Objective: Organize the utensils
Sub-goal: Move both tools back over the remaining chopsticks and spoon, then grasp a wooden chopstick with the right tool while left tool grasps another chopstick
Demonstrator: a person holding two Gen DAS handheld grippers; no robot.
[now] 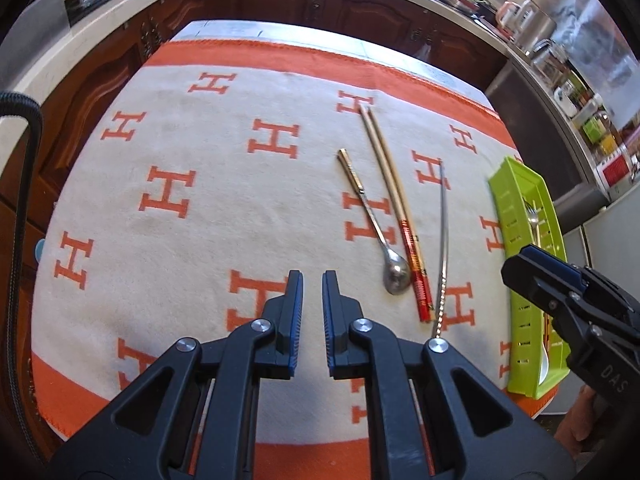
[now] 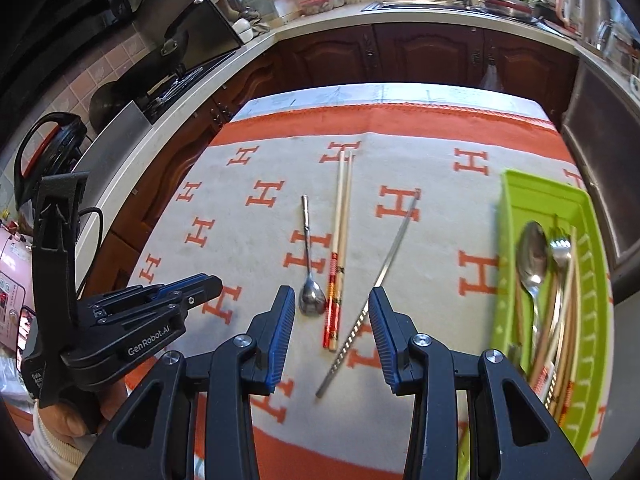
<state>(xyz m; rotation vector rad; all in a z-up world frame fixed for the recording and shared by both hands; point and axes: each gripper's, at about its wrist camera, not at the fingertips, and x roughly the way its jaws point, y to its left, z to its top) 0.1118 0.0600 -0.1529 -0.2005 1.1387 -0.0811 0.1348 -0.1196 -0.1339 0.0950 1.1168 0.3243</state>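
On the orange-and-white blanket lie a small metal spoon (image 2: 310, 264), a pair of wooden chopsticks with red ends (image 2: 340, 248) and a single metal chopstick (image 2: 380, 280). They also show in the left wrist view: the spoon (image 1: 376, 224), the wooden chopsticks (image 1: 396, 208), the metal chopstick (image 1: 442, 240). A green tray (image 2: 592, 280) at the right holds a large spoon (image 2: 532, 256), a fork (image 2: 560, 248) and several chopsticks. My right gripper (image 2: 331, 300) is open and empty, hovering over the near ends of the loose utensils. My left gripper (image 1: 312, 280) is nearly closed and empty, left of the spoon.
The table's far edge (image 2: 384, 94) faces dark wooden kitchen cabinets (image 2: 420, 56). A stove and a pan stand on the counter at the left (image 2: 172, 76). A sink and dishes are at the back right (image 2: 504, 4). The green tray (image 1: 520, 216) sits at the table's right edge.
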